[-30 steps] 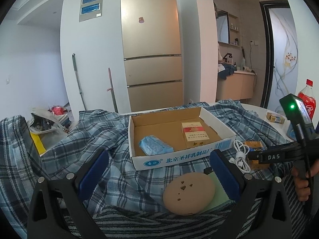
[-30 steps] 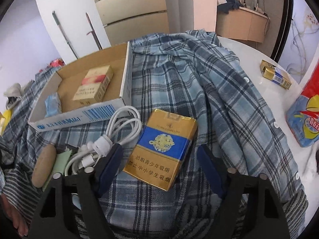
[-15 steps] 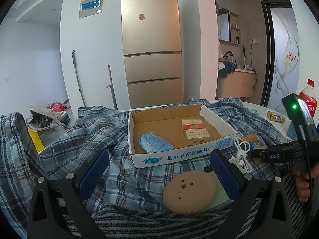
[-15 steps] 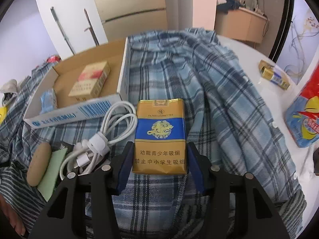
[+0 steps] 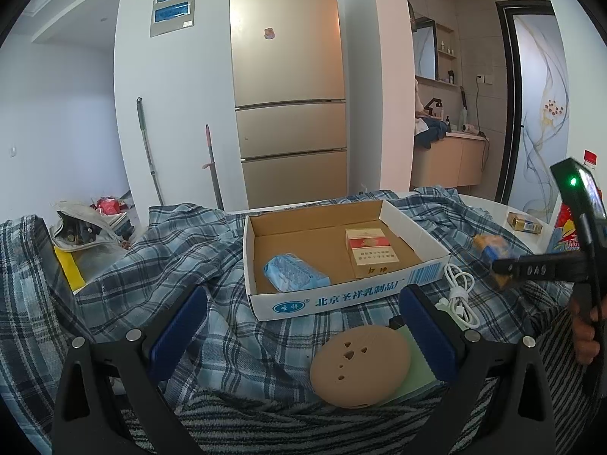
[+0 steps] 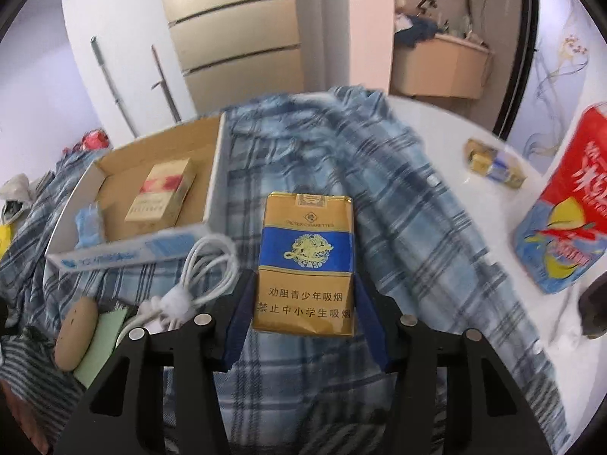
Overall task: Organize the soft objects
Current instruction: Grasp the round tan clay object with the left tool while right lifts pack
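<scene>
My right gripper (image 6: 303, 303) is shut on a gold and blue cigarette pack (image 6: 305, 261) and holds it above the plaid shirt (image 6: 398, 204). The pack also shows blurred in the left wrist view (image 5: 493, 254). A shallow cardboard box (image 5: 341, 299) on the shirt holds a red cigarette pack (image 5: 370, 252) and a blue tissue pack (image 5: 294, 275). My left gripper (image 5: 299, 326) is open and empty, just in front of the box. A tan round sponge (image 5: 360, 366) lies on a green pad (image 5: 415, 373) between its fingers.
A coiled white cable (image 5: 459, 292) lies right of the box. A second gold pack (image 6: 495, 165) and a red and blue bag (image 6: 565, 204) sit on the white table (image 6: 436, 132) at the right. A striped cloth (image 5: 265, 424) lies at the near edge.
My right gripper closed on the gold and blue pack, turned it straight and lifted it off the shirt. The left gripper stayed open and barely moved.
</scene>
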The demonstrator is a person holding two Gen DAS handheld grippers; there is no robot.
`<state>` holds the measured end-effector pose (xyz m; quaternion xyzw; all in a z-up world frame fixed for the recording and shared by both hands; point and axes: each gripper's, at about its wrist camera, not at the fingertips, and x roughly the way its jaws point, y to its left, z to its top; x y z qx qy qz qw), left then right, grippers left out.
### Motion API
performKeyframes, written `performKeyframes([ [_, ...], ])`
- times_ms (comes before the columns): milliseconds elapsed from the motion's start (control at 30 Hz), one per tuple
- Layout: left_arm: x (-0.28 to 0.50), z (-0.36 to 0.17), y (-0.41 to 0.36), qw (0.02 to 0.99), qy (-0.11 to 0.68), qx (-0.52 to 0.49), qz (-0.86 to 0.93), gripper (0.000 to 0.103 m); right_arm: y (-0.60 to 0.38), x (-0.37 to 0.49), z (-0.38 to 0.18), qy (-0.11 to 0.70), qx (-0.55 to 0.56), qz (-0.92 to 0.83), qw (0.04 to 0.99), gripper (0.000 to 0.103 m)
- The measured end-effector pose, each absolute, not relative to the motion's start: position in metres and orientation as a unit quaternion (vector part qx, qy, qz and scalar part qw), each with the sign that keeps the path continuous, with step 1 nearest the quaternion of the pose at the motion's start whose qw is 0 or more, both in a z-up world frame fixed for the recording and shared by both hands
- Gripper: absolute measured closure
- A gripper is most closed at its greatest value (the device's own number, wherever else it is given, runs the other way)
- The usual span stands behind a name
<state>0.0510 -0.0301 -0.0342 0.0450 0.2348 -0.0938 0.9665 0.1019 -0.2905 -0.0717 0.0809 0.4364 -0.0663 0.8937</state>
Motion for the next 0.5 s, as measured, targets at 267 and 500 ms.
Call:
performKeyframes([
  [267, 0.052, -0.034, -0.029, 0.965, 0.243, 0.040, -0.095, 0.000, -0.281, 0.084, -0.042, 0.350, 0.066, -0.007, 0.934, 0.052],
  [500, 0.072, -0.047, -0.028, 0.940, 0.311, 0.019, -0.137, 0.000, -0.244, 0.061, -0.025, 0.281, 0.038, 0.095, 0.954, 0.052],
])
